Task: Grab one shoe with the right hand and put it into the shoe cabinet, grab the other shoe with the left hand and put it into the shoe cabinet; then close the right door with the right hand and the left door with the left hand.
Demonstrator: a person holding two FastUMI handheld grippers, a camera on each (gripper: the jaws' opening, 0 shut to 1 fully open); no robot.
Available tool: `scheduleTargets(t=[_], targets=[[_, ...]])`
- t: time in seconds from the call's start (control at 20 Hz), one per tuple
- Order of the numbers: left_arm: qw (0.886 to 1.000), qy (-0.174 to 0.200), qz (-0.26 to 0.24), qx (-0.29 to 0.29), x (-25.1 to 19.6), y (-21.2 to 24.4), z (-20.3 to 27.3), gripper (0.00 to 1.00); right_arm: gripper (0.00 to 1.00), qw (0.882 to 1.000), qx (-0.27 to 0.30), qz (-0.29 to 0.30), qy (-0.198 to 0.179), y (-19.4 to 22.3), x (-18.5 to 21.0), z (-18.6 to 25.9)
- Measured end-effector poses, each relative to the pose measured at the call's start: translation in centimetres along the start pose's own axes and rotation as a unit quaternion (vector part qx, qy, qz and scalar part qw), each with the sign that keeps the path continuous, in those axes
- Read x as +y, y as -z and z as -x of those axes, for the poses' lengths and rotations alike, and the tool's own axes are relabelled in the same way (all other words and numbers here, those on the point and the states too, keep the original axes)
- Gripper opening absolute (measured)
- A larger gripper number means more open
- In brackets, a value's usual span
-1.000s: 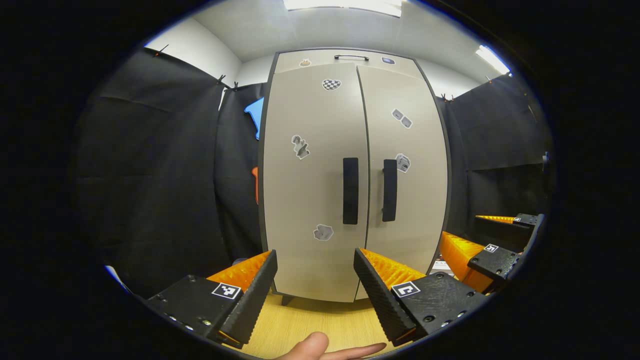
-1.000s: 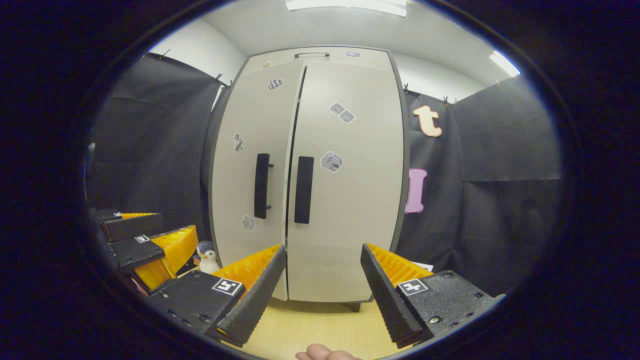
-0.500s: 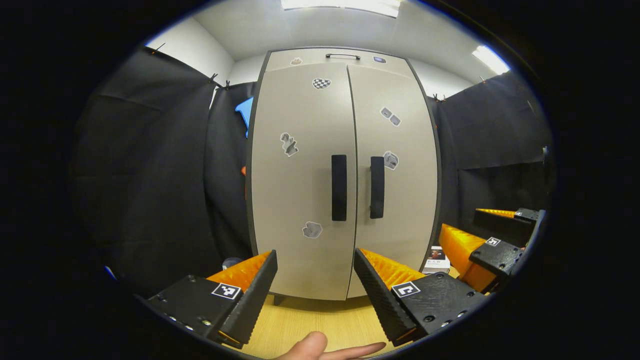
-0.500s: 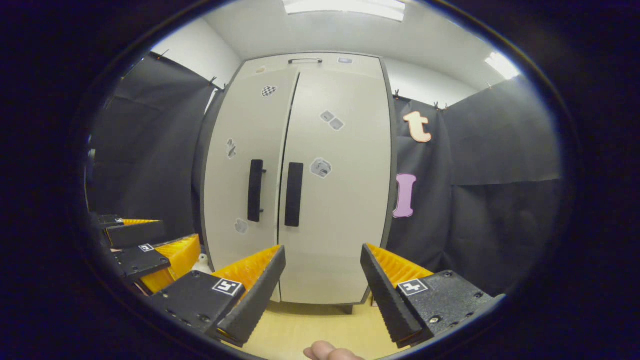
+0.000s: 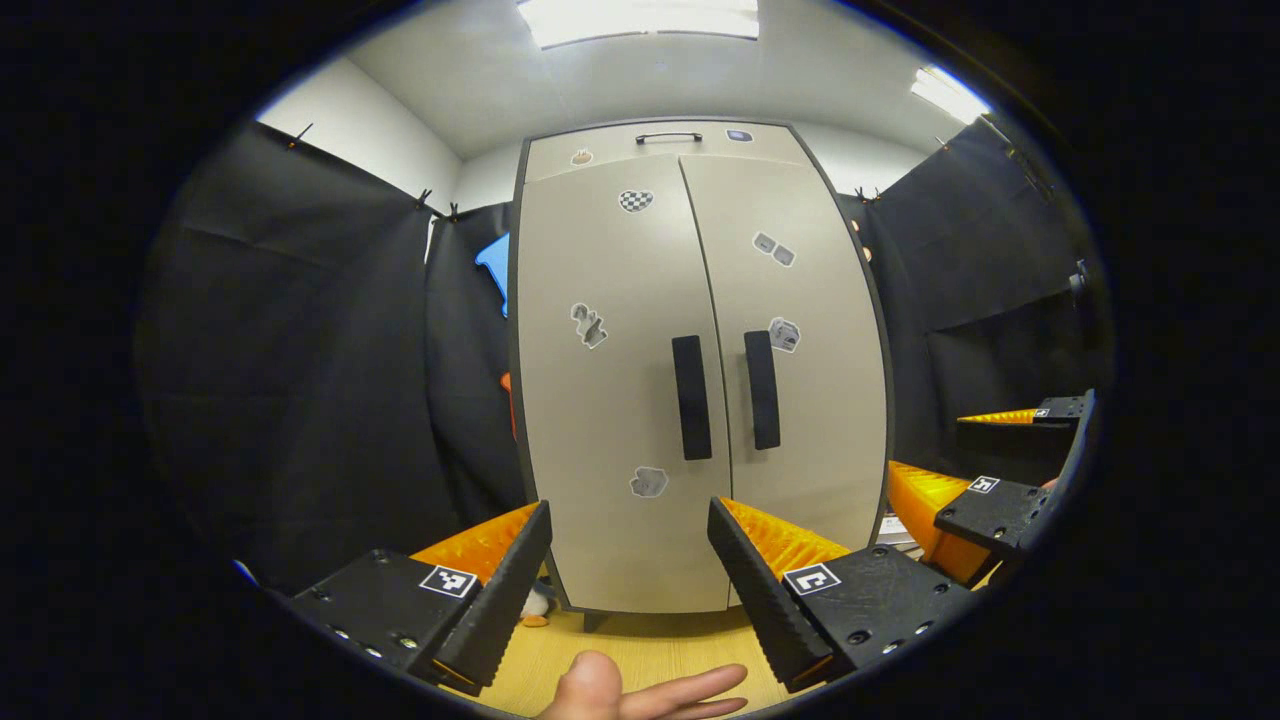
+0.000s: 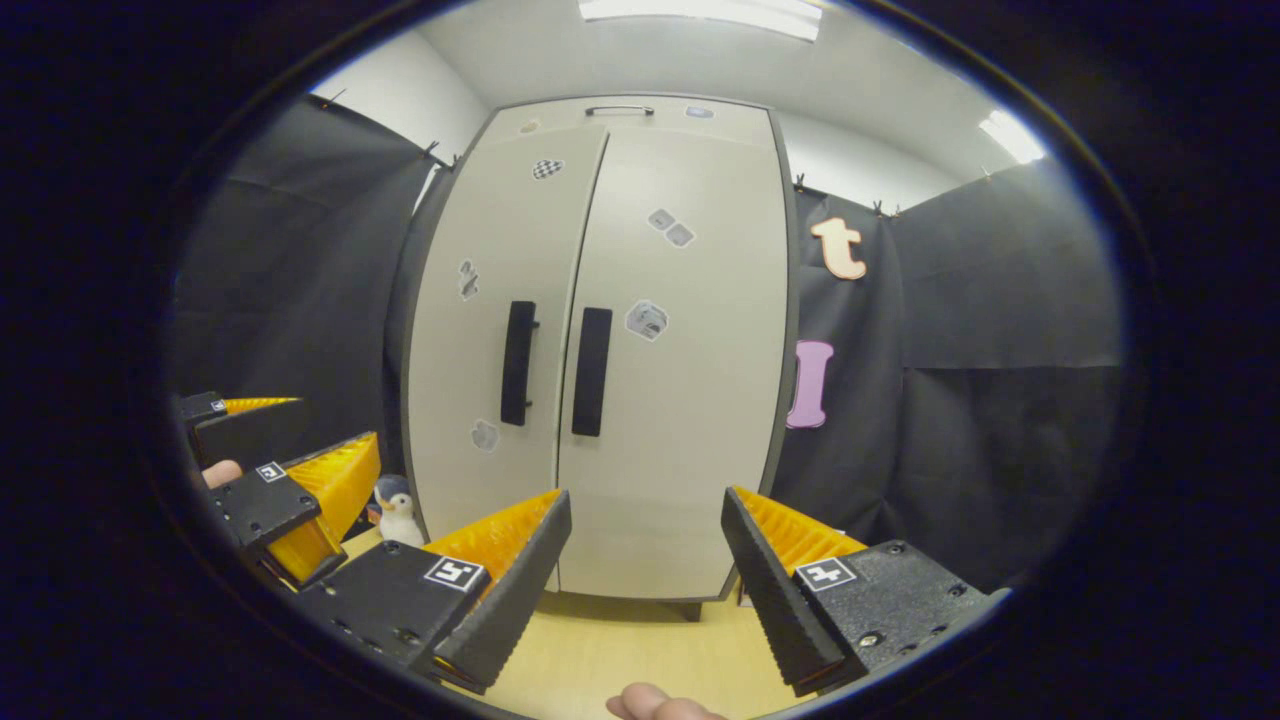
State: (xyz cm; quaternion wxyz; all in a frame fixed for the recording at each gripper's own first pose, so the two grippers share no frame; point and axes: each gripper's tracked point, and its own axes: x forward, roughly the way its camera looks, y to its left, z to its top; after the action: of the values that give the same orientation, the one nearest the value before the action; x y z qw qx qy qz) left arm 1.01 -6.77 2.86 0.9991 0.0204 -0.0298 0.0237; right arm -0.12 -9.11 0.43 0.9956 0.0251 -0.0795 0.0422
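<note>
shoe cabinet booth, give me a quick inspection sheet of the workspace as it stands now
surface: light wooden floor, bare in front of the cabinet.
job's things: shoe cabinet upright, left door and right door both shut; left handle and right handle side by side; no shoes seen.
clutter: toy penguin on the floor by the cabinet's left corner; stickers on both doors.
grippers: left hand-held gripper open, holding nothing; right hand-held gripper open, holding nothing; both back from the doors.
cables: nothing seen.
surroundings: black cloth walls, white ceiling with lit panels.
</note>
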Motion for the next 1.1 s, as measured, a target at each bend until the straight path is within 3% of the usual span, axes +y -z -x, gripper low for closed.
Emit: scheduleTargets(t=[0.5,1.1], targets=[[0.999,0.01,0.033,-0.011,0.3,-0.9,-0.1,0.96,0.99,1.0,0.011,-0.014,0.02,0.3,-1.4,0.0],[1.0,0.004,0.022,-0.009,1.3,-0.8,0.8,0.96,0.98,1.0,-0.003,0.008,-0.003,-1.0,0.1,-0.6]])
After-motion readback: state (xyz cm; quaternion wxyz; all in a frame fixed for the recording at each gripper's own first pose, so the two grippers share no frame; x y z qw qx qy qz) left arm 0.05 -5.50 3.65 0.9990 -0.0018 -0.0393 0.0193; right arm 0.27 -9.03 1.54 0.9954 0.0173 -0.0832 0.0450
